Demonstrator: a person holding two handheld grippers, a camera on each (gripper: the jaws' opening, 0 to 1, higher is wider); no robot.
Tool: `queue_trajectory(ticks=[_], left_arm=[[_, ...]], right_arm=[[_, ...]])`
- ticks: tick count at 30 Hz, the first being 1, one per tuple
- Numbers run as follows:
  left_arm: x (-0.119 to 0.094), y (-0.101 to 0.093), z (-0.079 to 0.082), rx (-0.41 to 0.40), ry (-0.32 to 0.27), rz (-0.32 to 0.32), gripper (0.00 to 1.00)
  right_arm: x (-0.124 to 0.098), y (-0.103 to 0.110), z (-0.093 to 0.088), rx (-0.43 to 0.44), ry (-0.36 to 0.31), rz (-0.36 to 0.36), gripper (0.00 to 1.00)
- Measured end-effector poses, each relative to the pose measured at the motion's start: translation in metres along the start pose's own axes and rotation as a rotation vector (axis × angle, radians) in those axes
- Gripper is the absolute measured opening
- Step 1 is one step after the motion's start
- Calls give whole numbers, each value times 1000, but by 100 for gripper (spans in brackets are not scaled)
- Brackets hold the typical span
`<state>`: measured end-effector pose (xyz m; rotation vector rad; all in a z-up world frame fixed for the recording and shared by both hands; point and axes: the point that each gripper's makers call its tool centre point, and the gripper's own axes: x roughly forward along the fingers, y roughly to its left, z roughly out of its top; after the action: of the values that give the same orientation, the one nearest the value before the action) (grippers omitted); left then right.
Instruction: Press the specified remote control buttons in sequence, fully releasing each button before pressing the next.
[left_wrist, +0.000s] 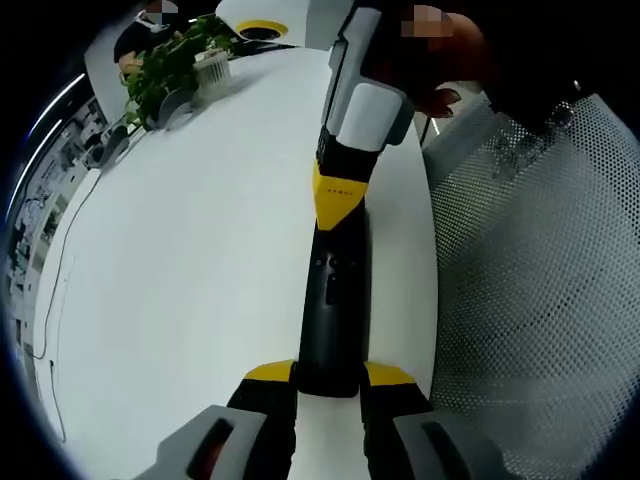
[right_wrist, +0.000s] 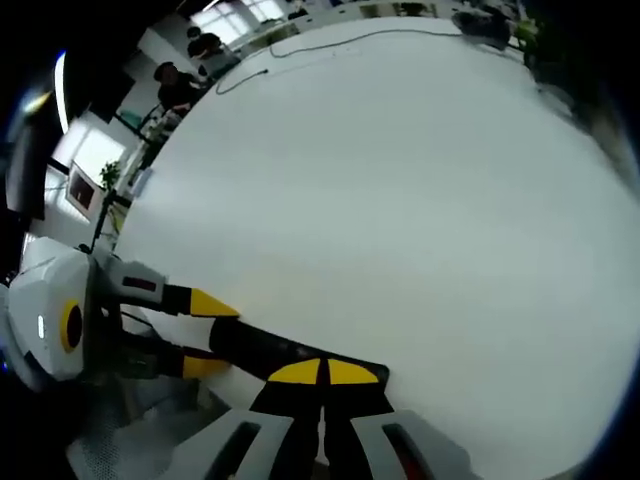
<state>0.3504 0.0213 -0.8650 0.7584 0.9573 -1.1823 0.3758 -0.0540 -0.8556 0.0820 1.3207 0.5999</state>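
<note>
A long black remote (left_wrist: 330, 290) lies lengthwise on the white table (left_wrist: 200, 250), close to its right edge. My left gripper (left_wrist: 330, 375) is shut on the remote's near end, a yellow tip on each side. From above comes my right gripper (left_wrist: 337, 195), jaws together, its yellow tip resting on the remote's far end. In the right gripper view the right gripper (right_wrist: 323, 372) is shut, its tips down on the remote (right_wrist: 260, 350). The left gripper (right_wrist: 205, 335) clamps the remote from the left there.
A potted plant (left_wrist: 175, 60) stands at the table's far left corner. A thin cable (left_wrist: 50, 330) trails along the left side. A white mesh chair back (left_wrist: 540, 280) is right beside the table edge. A person's hand (left_wrist: 450, 60) holds the right gripper.
</note>
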Motion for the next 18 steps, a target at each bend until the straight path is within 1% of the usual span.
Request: queue_trajectory(ticks=[3,8,10,13,14,15,16,18], left_arm=[[0,0,0,-1,2,-2,24],[0,0,0,-7,-6,-2,24],[0,0,0,-7,-7,0,24],[0,0,0,-7,-8,2,24],[0,0,0,-7,-9,3,24],[-1,0,0,-9,-12,3,24],[-1,0,0,-9,-14,2,24],[-1,0,0,-10,-18,2,25]], right_arm=[[1,0,0,-40,11,-14,0],[0,0,1,-57,26,-33,0],[0,-1,0,-57,20,-29,0],[-2,-1,0,-11,4,-1,0],[-3,-1,-1,-13,-6,8,0],[-3,-1,0,1,-28,24,0],[-3,-1,0,23,-34,32,0],[-4,-2,0,42,-20,39,0]])
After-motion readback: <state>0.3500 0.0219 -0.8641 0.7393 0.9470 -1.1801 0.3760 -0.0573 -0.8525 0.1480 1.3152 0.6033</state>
